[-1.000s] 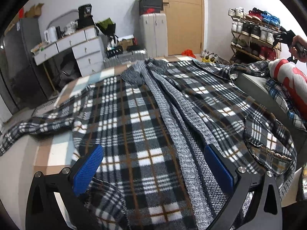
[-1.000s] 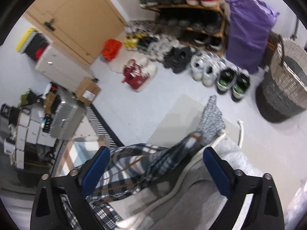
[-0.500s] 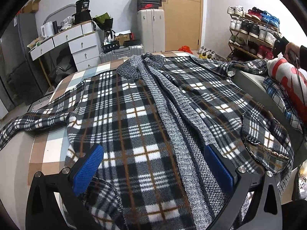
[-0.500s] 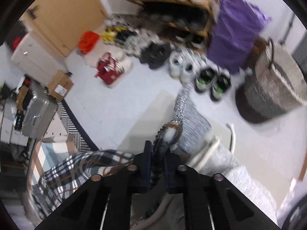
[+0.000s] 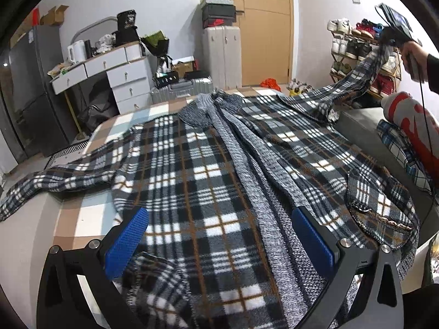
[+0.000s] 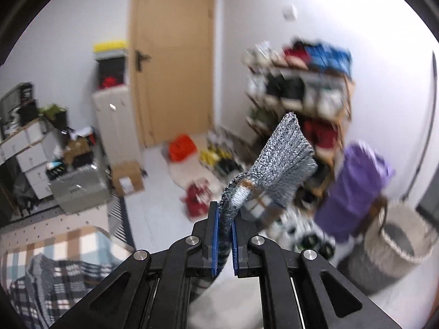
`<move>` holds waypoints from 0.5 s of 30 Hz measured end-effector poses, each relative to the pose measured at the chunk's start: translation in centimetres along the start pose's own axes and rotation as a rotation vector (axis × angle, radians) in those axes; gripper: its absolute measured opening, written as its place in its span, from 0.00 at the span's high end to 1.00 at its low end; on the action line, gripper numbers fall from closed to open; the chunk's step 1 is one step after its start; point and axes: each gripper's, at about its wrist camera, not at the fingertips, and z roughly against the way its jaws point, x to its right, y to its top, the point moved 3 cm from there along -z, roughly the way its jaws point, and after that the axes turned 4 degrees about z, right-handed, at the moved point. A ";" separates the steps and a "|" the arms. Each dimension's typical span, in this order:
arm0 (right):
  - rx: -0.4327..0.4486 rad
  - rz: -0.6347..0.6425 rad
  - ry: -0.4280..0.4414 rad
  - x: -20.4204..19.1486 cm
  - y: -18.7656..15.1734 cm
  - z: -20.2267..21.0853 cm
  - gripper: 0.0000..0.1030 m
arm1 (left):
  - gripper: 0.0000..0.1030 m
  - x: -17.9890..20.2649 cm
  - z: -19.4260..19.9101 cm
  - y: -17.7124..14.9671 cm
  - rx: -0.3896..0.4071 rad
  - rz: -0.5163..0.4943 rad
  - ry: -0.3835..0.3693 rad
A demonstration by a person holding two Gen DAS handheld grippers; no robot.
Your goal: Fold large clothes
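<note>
A large plaid cardigan (image 5: 208,181) with grey knit trim lies spread, front up, on the bed (image 5: 82,219). My left gripper (image 5: 219,235) hovers open over its lower hem, blue pads apart with nothing between them. One sleeve (image 5: 356,82) rises off the bed toward the upper right, where a hand holds my right gripper (image 5: 385,41). In the right wrist view that gripper (image 6: 225,235) is shut on the sleeve's grey knit cuff (image 6: 285,159), which fans out above the pads. The other sleeve (image 5: 55,178) trails off the bed's left side.
Red and white pillow (image 5: 411,120) and checked bedding at the bed's right. Beyond the bed stand a shoe rack (image 6: 301,87), purple bag (image 6: 356,186), woven basket (image 6: 395,241), white drawers (image 5: 109,74), suitcases (image 5: 181,90) and a wooden door (image 5: 263,27). Shoes lie on the floor.
My right gripper closed on the sleeve cuff, then rose and swung, lifting the sleeve off the bed's edge. The left gripper barely moved and stayed open.
</note>
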 end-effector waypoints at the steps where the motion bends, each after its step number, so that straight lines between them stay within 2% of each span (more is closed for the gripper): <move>1: 0.045 0.024 0.005 -1.5 0.8 1.5 0.93 | 0.01 -0.4 0.3 0.1 0.012 0.009 0.006; 5: 0.153 0.114 0.071 -7.6 2.2 6.5 0.93 | 0.01 -2.3 1.5 0.8 0.047 0.065 0.018; 9: 0.213 0.228 0.162 -14.8 2.1 11.3 0.93 | 0.01 -6.0 3.2 2.1 0.119 0.152 0.076; 15: 0.252 0.357 0.360 -27.7 -1.4 16.6 0.93 | 0.01 -12.4 5.0 2.7 0.182 0.322 0.180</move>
